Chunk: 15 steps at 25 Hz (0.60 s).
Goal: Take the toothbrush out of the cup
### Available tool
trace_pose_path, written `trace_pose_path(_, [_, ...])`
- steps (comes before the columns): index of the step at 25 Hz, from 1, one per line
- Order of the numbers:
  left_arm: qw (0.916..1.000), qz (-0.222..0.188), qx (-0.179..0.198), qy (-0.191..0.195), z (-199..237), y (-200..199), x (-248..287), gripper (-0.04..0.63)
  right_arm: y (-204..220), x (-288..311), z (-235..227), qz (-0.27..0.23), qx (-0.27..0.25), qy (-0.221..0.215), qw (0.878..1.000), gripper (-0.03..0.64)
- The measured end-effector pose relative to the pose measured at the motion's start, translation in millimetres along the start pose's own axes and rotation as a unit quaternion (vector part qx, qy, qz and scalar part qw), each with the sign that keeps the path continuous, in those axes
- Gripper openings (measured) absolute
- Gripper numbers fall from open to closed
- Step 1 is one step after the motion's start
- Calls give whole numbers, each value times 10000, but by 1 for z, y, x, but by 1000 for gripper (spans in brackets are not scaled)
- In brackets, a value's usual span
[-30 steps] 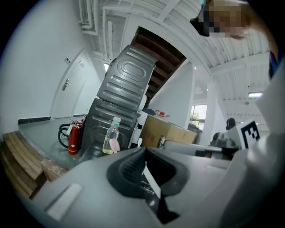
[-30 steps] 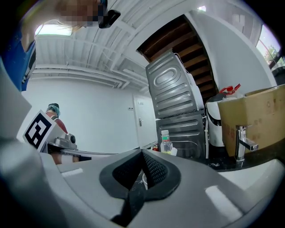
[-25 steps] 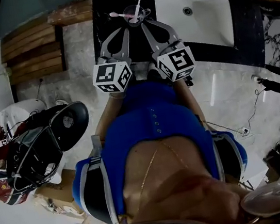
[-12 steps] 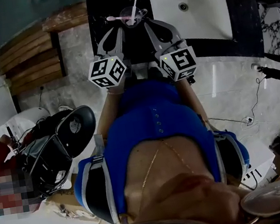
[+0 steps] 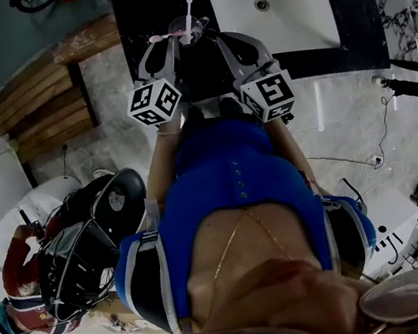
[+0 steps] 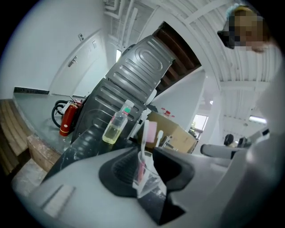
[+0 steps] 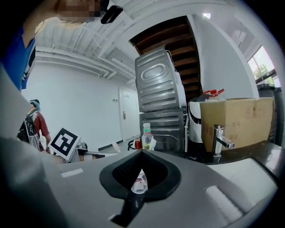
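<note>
since a second ago the left gripper [image 6: 144,155] has rolled a little, and the cup [image 5: 190,30] now sits higher in the head view, still just off both tips. it stands on the far dark worktop [image 5: 348,56], left of the white sink [image 5: 278,4], with a white toothbrush [image 5: 188,8] upright in it and a pink toothbrush [image 5: 161,37] leaning out left. the left fingers stand slightly apart with the cup in the gap; i cannot tell if they touch it. the right gripper [image 7: 141,153] has its fingers closed on nothing. i'd judge it best to steady the light cup with the left, open the right, pinch a handle above the rim and lift along its lean. a bottle [image 6: 115,127] stands further back. beyond are grey metal units [image 7: 158,89], a cardboard box [image 7: 236,122] and a tap [image 7: 219,138], with a pale stone floor [image 5: 343,127] nearer.
</note>
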State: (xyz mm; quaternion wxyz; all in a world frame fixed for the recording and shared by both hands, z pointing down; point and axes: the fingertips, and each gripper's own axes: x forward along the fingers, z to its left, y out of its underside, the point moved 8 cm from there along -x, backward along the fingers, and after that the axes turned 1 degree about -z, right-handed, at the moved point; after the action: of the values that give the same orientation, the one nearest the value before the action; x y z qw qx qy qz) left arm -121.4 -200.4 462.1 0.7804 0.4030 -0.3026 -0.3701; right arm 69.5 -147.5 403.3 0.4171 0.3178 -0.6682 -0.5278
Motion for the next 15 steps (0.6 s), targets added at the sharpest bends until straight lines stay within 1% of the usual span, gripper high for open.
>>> trace_pose_path(3, [9999,-85,7,118,0,-1,6,77,1,0,-2,29,-10,33,10000,2])
trace_pose_path(6, [9998,-124,37,130,0,-1,9,17,1,0,-4,40,-11,65,10000,2])
trace_pose_path(12, [9998,-79,134,97,0,-3,9,23,1,-1,-9,36,10,76,10000,2])
trace_pose_path(15, [9997,-128,206,90,-2,-6,6,21,1,-1,-10,29,20,52,10000,2])
